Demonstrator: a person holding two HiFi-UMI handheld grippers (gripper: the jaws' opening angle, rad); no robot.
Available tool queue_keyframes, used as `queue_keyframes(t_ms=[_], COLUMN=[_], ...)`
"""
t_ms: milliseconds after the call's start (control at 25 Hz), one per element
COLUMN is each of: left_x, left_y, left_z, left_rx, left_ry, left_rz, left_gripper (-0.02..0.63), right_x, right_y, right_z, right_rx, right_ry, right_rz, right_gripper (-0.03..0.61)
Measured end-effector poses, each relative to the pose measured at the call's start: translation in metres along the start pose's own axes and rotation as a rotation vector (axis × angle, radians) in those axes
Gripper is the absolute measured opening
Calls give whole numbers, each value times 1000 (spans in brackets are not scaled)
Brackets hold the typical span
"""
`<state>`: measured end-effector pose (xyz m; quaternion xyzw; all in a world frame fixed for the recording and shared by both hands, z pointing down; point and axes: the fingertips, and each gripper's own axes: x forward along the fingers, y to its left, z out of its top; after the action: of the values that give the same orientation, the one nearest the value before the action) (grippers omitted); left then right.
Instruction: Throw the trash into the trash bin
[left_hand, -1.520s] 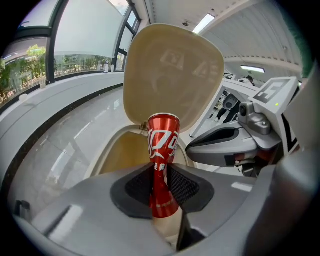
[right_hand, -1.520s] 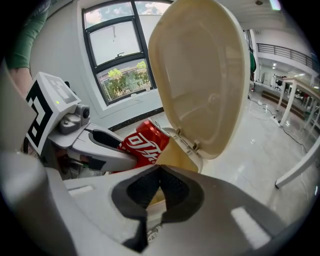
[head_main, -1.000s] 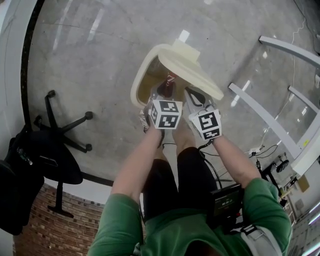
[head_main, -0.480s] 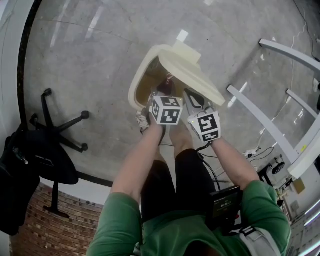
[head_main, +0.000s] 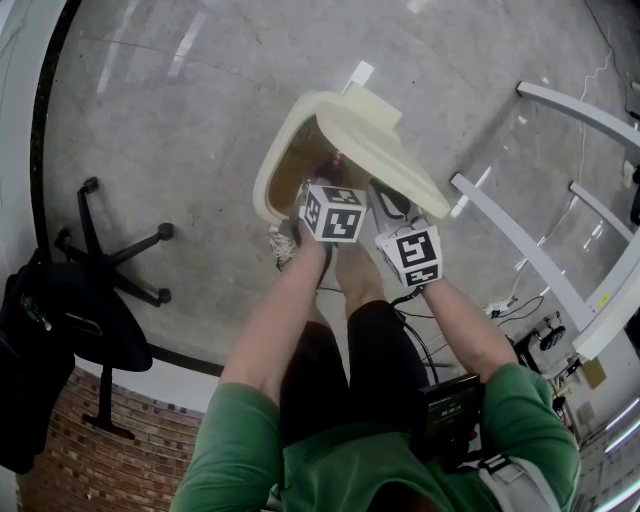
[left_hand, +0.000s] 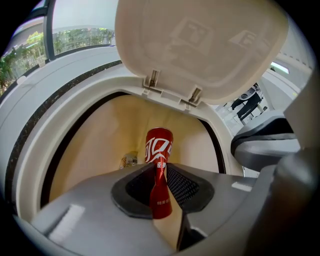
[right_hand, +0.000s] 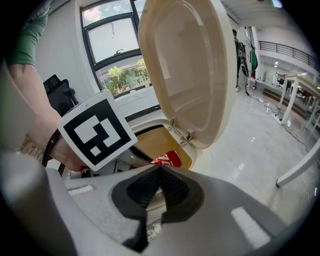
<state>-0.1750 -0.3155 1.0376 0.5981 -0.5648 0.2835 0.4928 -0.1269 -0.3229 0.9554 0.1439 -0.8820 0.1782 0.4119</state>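
Plainly the left gripper (left_hand: 160, 170) hangs over the mouth of the bin (left_hand: 95, 135) so that the can (left_hand: 159, 145) will fall inside once it is let go. Its jaws pinch the crushed red can at its flattened waist, and the round end points down into the cream hollow, well within the rim. The jaws have just been opening a little, yet the can stands between them with the pads on its sides, so the grip looks loosened rather than gone. The lid (left_hand: 200, 45) stands up on its hinges behind the opening and leaves the way free; what props it up cannot be told. A small scrap (left_hand: 129, 160) lies at the bottom of the bin, beside the line along which the can would drop. The right gripper (right_hand: 160, 169) hangs just beside the left, near the lid, its jaws together with nothing between them. It seems held out of the way, since one gripper is enough for a light can. In the head view the person stands close against the bin with both arms reaching down over it, which makes the drop short and straight. The step in hand is judged to be the release, and it calls only for the left jaws to spread wider. The risk is slight: the bent can may catch on a pad.
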Motion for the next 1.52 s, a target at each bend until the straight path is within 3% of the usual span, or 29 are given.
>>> queue_keyframes(t_ms=[160, 560, 800, 1120, 1520], left_x=[-2, -24, -56, -140, -290], left_y=[-3, -6, -9, -15, -34], left_z=[-1, 6, 22, 62, 130], left_rx=[5, 8, 19, 76, 165], left_ry=[2, -25, -88, -230, -442], left_rz=[-17, -28, -45, -27, -14], left_gripper=[121, 120, 86, 6, 6], right_x=[-2, -9, -23, -63, -163], right_y=[1, 4, 9, 24, 44], right_z=[0, 14, 34, 85, 172], right_rx=[2, 7, 11, 5, 9], right_ry=[1, -14, -36, -97, -219], right_rz=[-1, -8, -14, -18, -73], right_gripper=[3, 3, 3, 3, 3])
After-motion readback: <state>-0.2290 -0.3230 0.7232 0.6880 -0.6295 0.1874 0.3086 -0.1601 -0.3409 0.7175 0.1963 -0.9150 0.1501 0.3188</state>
